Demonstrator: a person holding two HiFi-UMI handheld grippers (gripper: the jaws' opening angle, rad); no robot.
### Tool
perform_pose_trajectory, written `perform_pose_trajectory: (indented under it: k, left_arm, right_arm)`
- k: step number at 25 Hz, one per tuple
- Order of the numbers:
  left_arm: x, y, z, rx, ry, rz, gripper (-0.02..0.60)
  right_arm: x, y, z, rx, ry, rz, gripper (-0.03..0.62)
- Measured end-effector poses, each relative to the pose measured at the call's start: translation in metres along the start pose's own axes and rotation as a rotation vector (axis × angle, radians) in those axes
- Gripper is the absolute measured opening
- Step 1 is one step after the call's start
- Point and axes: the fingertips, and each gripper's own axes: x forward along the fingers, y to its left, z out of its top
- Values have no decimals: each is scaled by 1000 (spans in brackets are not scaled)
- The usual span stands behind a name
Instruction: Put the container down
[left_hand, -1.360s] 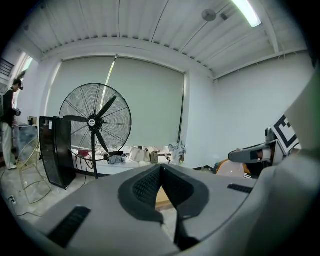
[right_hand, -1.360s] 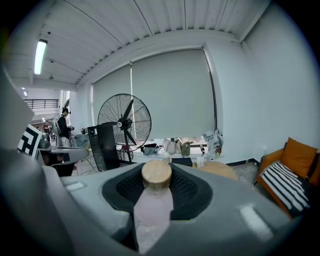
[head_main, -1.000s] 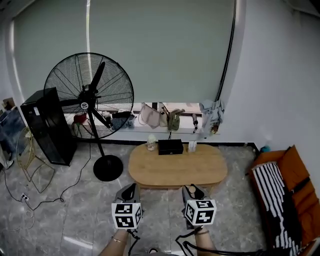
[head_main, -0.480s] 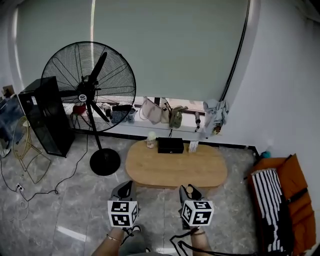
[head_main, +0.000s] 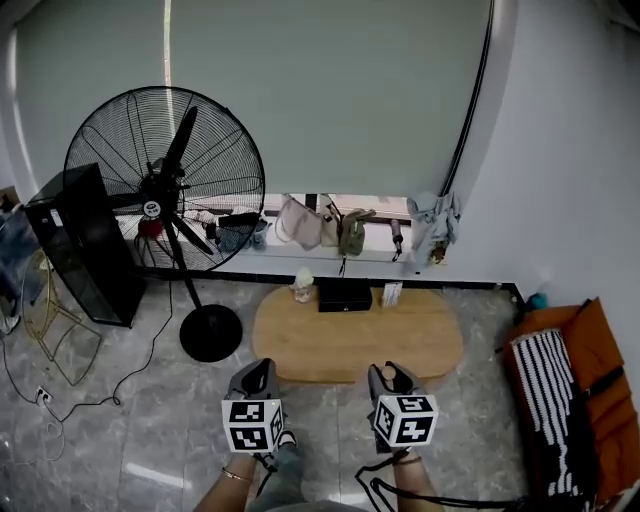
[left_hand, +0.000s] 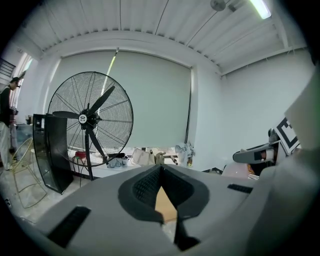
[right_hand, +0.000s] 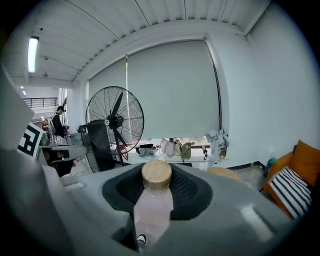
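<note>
In the right gripper view a clear, pale container (right_hand: 155, 205) with a round wooden lid (right_hand: 156, 174) stands upright between the dark pads. My right gripper (right_hand: 156, 176) is shut on it. From the head view this gripper (head_main: 392, 375) hovers over the floor just short of the near edge of the oval wooden table (head_main: 355, 335). My left gripper (head_main: 255, 378) is level with it at the left, also short of the table. Its pads meet at the tips with nothing between them (left_hand: 160, 171), and a strip of the table (left_hand: 165, 206) shows below them.
On the table's far edge stand a black box (head_main: 343, 296), a small white jar (head_main: 303, 284) and a card (head_main: 391, 293). A big floor fan (head_main: 165, 195) and a black unit (head_main: 85, 245) are at the left, cables (head_main: 60, 400) on the floor, an orange sofa (head_main: 570, 380) at the right.
Both grippers have come a little closer to the table's near edge, side by side, the container still held in the right one. The fan has slid left in the view.
</note>
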Motion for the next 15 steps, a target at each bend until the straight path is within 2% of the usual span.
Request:
perform_pose_trajectory:
  k: [15]
  left_arm:
    - [119, 60, 54, 21, 4, -29, -6]
  right_arm:
    - [119, -14, 61, 16, 1, -35, 133]
